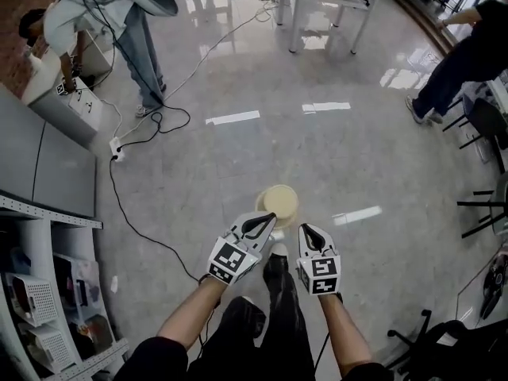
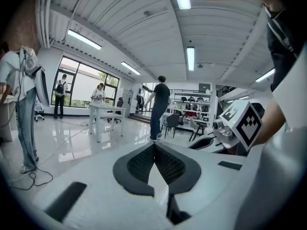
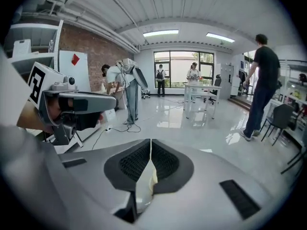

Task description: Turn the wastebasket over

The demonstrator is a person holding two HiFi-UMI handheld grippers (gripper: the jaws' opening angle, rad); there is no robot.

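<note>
Colours of the cream round plastic wastebasket (image 1: 279, 203) and tools.
Both the left tool (image 1: 268, 219) and right tool (image 1: 305, 230): white bodies, black pads, black-and-white square-patterned cubes.

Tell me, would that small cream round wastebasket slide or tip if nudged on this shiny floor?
The cream round wastebasket looks like plain plastic, so it is probably light and stiff. On the glossy floor it would likely slide easily. Being round, it could roll once tipped.
</note>
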